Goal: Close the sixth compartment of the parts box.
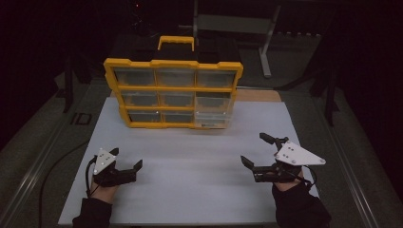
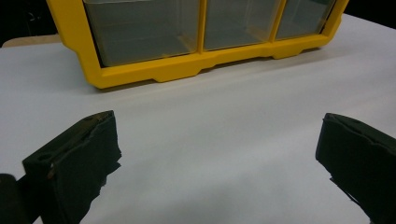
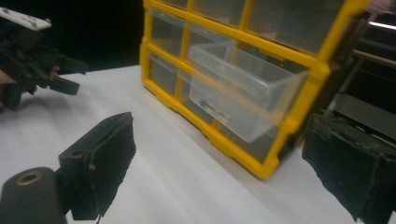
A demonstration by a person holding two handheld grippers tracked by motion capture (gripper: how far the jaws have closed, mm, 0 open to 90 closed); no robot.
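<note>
The plastic drawer cabinet point(image 1: 173, 92) at twelve o'clock has a bright yellow frame and handle around clear, greyish see-through drawers, one clear drawer point(image 3: 243, 91) at its lower right being paler than the rest. It stands on a plain white sheet point(image 1: 190, 175) with no pattern, laid over a tan wooden bench point(image 1: 259, 95). The left claw point(image 1: 128, 160) at seven o'clock and the right claw point(image 1: 256, 149) at five o'clock are matt black with pale grey three-cornered plates dotted dark, held by hands in black sleeves.

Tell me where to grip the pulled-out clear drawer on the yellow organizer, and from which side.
Grip the front wall of the clear drawer, jaws above and below its top lip, coming straight from the front with the right gripper. It juts out of the yellow organizer, so likely only its front end is free; the frame boxes in the rest.
</note>
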